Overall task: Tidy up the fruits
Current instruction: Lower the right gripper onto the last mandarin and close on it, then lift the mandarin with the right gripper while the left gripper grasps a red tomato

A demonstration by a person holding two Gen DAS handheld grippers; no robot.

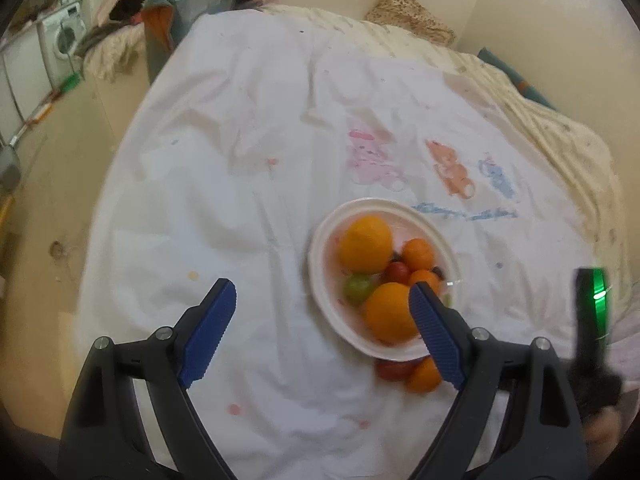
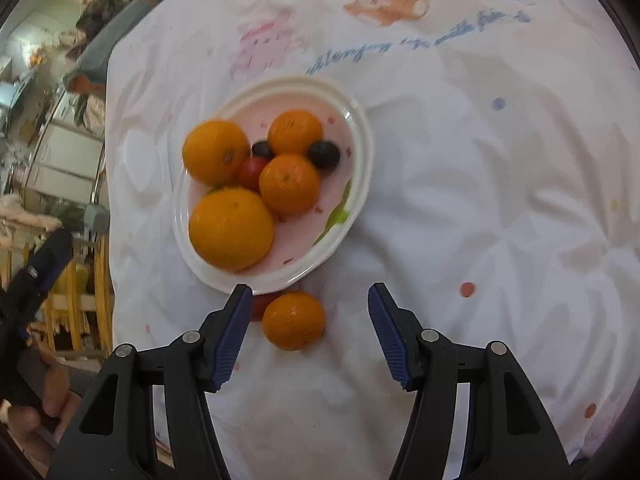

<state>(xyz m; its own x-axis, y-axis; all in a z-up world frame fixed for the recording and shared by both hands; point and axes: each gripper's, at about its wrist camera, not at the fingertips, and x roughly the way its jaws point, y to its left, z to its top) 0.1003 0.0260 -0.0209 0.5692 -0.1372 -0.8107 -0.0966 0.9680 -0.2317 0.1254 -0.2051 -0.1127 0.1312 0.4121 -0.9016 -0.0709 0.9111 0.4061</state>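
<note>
Plate (image 2: 360, 128): white, on a white printed sheet (image 2: 480, 200); holds four oranges (image 2: 231, 229), a red fruit (image 2: 252, 172) and two dark grapes (image 2: 324, 155).
Loose fruit: one small orange (image 2: 293, 320) on the sheet, just beside the plate's near rim.
Writing: blue script on the sheet, blurred, unreadable.
Left hand-held gripper (image 1: 322, 296): spread wide, holding nothing, above the sheet.
Right hand-held gripper (image 2: 310, 300): spread, holding nothing, the loose orange between its fingers.

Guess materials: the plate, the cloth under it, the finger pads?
Plate: likely glossy plastic or melamine, with a shiny ridged rim. Cloth: matte woven fabric, creased, with faded prints. Finger pads: blue, ribbed, probably rubber or soft plastic.
</note>
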